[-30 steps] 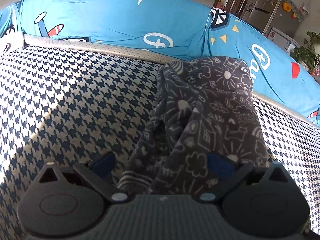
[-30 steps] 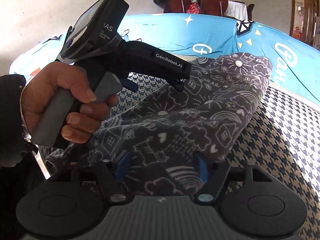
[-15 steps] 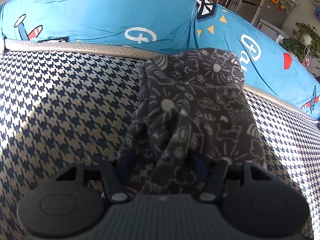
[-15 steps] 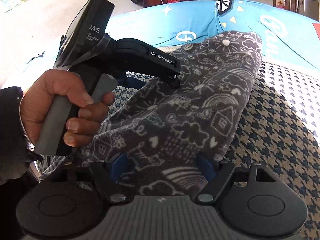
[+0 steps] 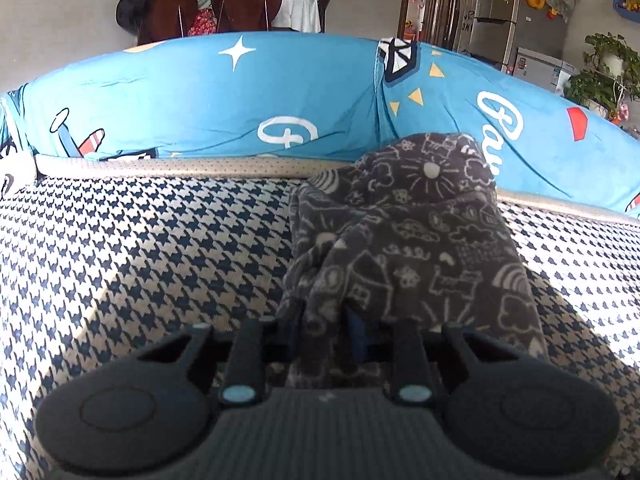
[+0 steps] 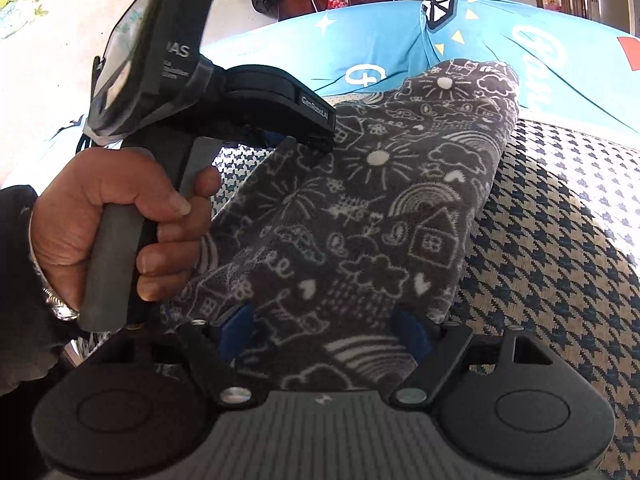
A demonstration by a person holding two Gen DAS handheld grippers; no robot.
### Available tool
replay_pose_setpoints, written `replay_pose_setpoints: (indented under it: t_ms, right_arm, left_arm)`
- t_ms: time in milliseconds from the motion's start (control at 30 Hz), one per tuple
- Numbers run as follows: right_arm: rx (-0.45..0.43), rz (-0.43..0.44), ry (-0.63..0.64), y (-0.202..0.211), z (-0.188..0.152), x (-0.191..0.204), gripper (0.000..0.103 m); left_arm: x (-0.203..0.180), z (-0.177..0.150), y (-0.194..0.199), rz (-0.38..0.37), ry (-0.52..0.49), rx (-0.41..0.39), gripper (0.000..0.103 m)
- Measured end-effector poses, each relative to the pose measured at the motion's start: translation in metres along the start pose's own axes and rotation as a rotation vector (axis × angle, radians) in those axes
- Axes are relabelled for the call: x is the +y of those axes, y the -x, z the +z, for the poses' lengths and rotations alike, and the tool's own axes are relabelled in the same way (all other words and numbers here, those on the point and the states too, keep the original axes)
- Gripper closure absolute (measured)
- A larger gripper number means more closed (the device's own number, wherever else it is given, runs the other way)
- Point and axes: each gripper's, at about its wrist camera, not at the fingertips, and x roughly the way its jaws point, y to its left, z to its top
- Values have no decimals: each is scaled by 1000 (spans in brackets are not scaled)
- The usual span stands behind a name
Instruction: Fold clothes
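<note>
A dark grey fleece garment (image 5: 416, 256) with white doodle prints lies in a long folded strip on the houndstooth surface (image 5: 140, 264), its far end against the blue cushion. My left gripper (image 5: 324, 320) is shut on the garment's near left edge. In the right wrist view the garment (image 6: 372, 220) runs between my right gripper's (image 6: 324, 332) blue pads, which stand wide apart around its near end. The left gripper (image 6: 316, 136) and the hand holding it show there, at the garment's left edge.
A blue cartoon-print cushion (image 5: 224, 104) runs along the back of the houndstooth surface. Behind it are brown chairs (image 5: 208, 4), a fridge (image 5: 516, 16) and a potted plant (image 5: 604, 68). Houndstooth fabric (image 6: 560, 240) extends to the right of the garment.
My left gripper closed from wide open onto the garment's near left edge and the view tipped up. My right gripper stayed open around the near end and moved slightly closer.
</note>
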Motion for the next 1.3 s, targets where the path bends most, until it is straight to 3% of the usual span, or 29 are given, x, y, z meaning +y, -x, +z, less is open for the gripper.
replay_pose_setpoints:
  t_ms: [200, 333, 400, 467, 667, 900, 1167, 1300]
  right_arm:
    - [4, -8, 17, 0, 1, -2, 21]
    - [8, -7, 17, 2, 2, -4, 21]
    - [10, -11, 22, 1, 3, -3, 20]
    - [12, -16, 28, 0, 4, -2, 20]
    - [6, -25, 33, 1, 1, 4, 18]
    - [-6, -34, 30, 2, -1, 8, 17]
    - [3, -27, 31, 3, 0, 8, 15]
    - [19, 6, 27, 3, 0, 7, 0]
  left_arm:
    - [-8, -14, -13, 33, -48, 10, 74]
    - [5, -12, -14, 4, 40, 31, 65]
    - [14, -12, -13, -2, 87, 36, 52]
    - [19, -11, -9, -9, 110, 30, 48]
    - [25, -6, 5, -47, 143, -7, 46]
    - [23, 8, 10, -87, 183, -66, 33]
    - [28, 12, -15, -30, 241, -49, 33]
    - [35, 7, -32, 6, 266, -31, 25]
